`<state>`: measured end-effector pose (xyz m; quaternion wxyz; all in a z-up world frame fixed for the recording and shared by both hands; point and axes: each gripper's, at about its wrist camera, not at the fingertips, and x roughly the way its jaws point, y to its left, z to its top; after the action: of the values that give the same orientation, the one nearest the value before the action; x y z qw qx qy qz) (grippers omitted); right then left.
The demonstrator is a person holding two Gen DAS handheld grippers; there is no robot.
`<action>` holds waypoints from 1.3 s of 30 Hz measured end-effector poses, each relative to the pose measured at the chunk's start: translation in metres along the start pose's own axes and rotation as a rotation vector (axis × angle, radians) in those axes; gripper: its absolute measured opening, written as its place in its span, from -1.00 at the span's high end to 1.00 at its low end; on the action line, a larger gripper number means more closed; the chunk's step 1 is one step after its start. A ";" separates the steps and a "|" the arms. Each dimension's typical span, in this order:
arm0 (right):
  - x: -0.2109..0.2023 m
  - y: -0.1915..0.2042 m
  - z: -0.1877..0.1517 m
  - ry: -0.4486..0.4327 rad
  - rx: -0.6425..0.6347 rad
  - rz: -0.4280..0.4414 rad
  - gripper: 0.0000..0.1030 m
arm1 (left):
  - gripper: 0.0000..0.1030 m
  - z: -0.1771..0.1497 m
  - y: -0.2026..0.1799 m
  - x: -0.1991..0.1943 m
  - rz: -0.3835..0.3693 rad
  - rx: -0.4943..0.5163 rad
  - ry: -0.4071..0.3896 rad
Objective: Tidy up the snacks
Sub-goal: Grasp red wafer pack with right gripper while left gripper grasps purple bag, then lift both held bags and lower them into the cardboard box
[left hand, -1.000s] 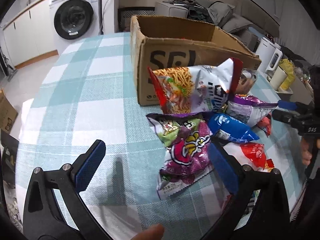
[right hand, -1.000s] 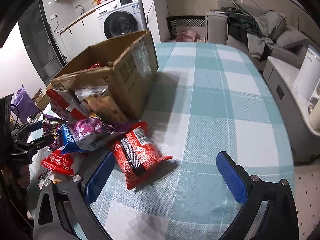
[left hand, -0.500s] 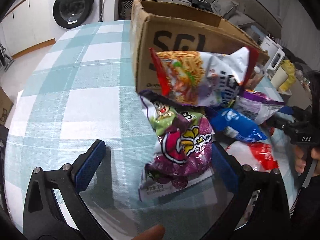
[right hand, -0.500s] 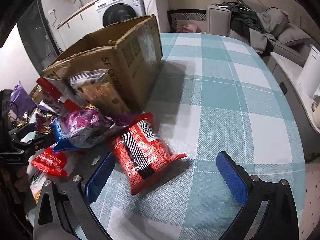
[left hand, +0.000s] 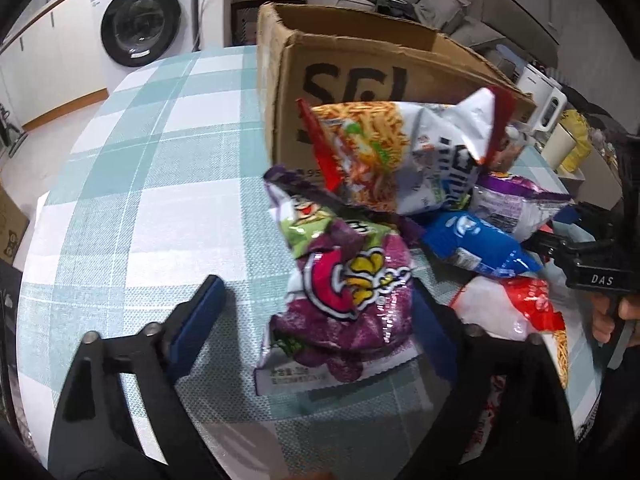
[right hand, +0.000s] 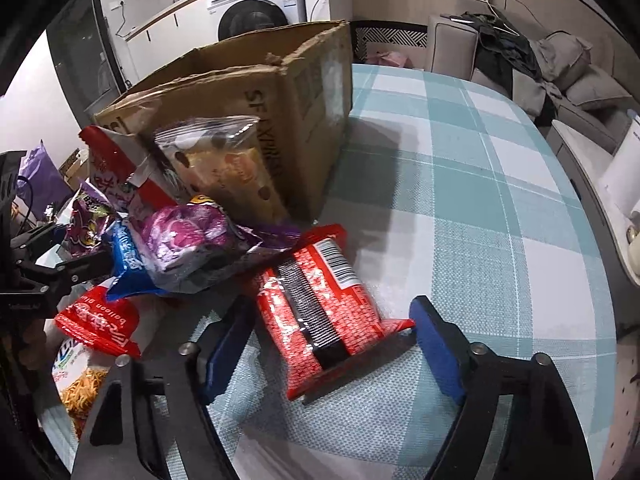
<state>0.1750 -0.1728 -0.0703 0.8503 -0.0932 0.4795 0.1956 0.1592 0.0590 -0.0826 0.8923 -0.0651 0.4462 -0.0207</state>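
A pile of snack bags lies against an open cardboard box (left hand: 360,64) on a checked tablecloth. My left gripper (left hand: 316,320) is open, its fingers on either side of a purple and green snack bag (left hand: 344,280). Behind it lie a noodle bag (left hand: 400,160), a blue packet (left hand: 476,248) and a red and white bag (left hand: 520,308). My right gripper (right hand: 332,344) is open around the near end of a red noodle packet (right hand: 320,304). The box (right hand: 248,92) stands behind it, with a clear cookie bag (right hand: 228,168) and a purple bag (right hand: 188,236) beside it.
The tablecloth (left hand: 132,184) stretches left of the pile and also right of the box in the right wrist view (right hand: 480,200). A washing machine (left hand: 140,32) stands beyond the table. A sofa with clothes (right hand: 520,56) and a white appliance (right hand: 624,176) are at the right.
Both grippers have moved forward onto the pile. The purple bag now sits between my left fingers and the red noodle packet between my right fingers. Both stay open.
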 end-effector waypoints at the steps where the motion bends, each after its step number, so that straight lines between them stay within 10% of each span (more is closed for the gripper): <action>1: -0.001 0.001 -0.001 -0.005 -0.002 0.001 -0.58 | -0.53 -0.001 -0.002 -0.001 -0.005 0.006 -0.001; 10: -0.010 0.007 0.000 -0.039 -0.024 0.022 -0.20 | 0.07 -0.008 -0.015 -0.013 -0.051 0.045 -0.021; 17: -0.016 0.004 -0.002 -0.041 -0.014 0.080 0.08 | 0.07 -0.010 -0.015 -0.018 -0.055 0.041 -0.029; 39: -0.057 -0.030 0.005 -0.209 0.116 0.015 0.09 | 0.08 -0.002 0.005 -0.058 -0.026 -0.035 -0.123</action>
<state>0.1658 -0.2121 -0.0200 0.8982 -0.0196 0.3994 0.1826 0.1222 0.0693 -0.0384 0.9164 -0.0879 0.3899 -0.0205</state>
